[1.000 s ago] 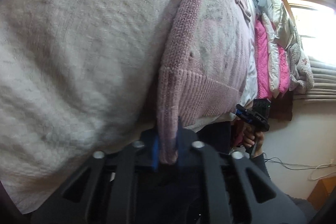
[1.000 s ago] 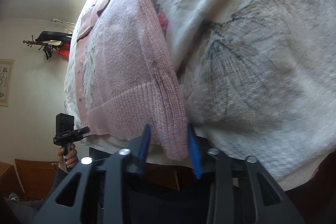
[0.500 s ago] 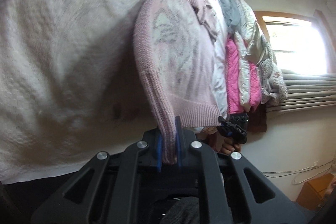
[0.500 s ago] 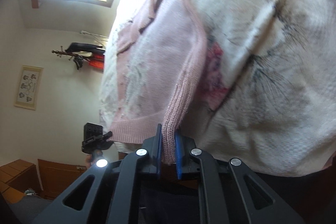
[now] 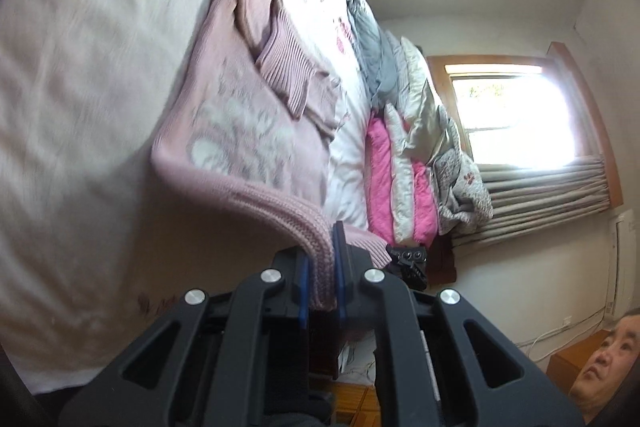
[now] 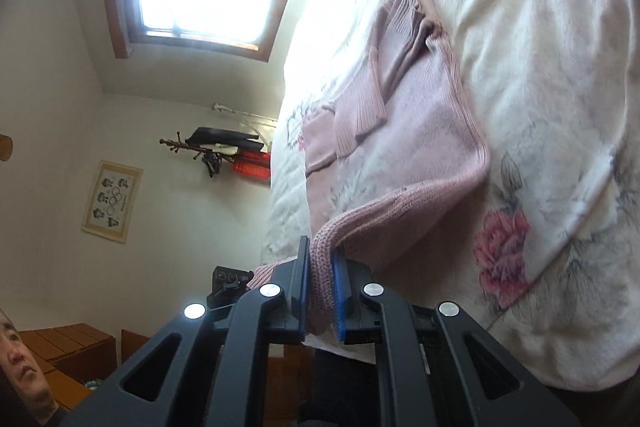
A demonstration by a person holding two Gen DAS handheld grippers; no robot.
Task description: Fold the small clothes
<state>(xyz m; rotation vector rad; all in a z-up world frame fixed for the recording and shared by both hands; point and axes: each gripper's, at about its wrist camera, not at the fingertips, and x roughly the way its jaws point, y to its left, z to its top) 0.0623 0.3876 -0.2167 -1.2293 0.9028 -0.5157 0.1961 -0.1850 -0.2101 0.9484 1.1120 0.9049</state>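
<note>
A small pink knitted sweater point(image 5: 240, 115) with a pale pattern lies on a cream floral bedspread point(image 5: 80, 107), its sleeves folded across the body. My left gripper point(image 5: 320, 259) is shut on one corner of the ribbed hem. In the right wrist view the same sweater point(image 6: 420, 131) stretches away from me, and my right gripper point(image 6: 322, 279) is shut on the other hem corner. Both corners are lifted off the bedspread point(image 6: 540, 67). Each view shows the other gripper as a small dark shape past the hem.
Folded pink, white and grey quilts point(image 5: 400, 155) are stacked along the far side of the bed under a bright window point(image 5: 516, 115). A coat rack point(image 6: 216, 147) and a framed picture point(image 6: 112, 203) are by the wall. A person's face shows at the lower edge of both views.
Both grippers have raised the hem and swung up, so the views now look along the sweater's length toward the room. The right gripper, open a second ago, closed on the hem.
</note>
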